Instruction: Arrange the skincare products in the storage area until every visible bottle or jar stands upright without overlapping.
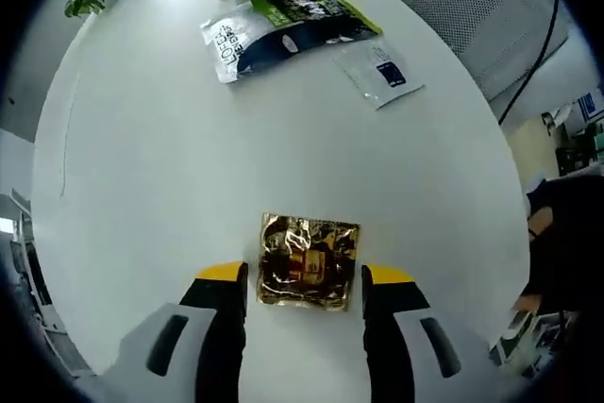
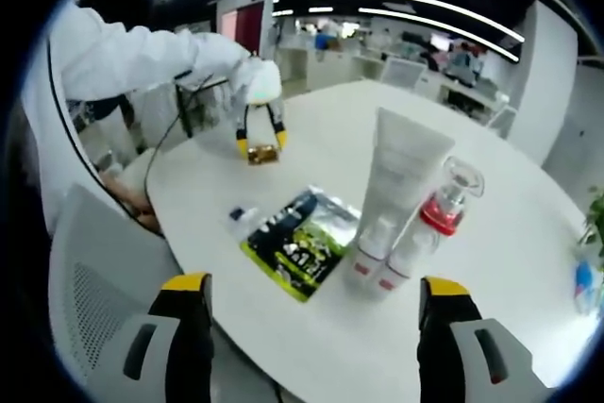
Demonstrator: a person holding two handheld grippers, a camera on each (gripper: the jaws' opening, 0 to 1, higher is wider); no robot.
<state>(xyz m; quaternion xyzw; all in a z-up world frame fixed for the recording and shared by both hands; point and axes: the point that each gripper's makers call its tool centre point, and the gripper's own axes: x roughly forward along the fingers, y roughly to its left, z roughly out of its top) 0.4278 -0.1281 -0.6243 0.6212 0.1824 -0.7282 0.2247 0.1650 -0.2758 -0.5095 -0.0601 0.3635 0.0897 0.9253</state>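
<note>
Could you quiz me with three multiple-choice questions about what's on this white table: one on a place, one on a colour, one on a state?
1. Where is the gold packet?
A. between the left tongs' two jaws
B. on top of the green pouch
C. on the chair

2. What colour is the cap of the spray bottle?
A. blue
B. red
C. black

3. How is the big white tube placed?
A. lying flat
B. hanging off the table edge
C. standing upright

Answers: 1 A, the left gripper view shows the packet lying on the table between the yellow-tipped jaws. 2 B, the cap under the clear top is red. 3 C, the tube rises straight up beside the green pouch.
</note>
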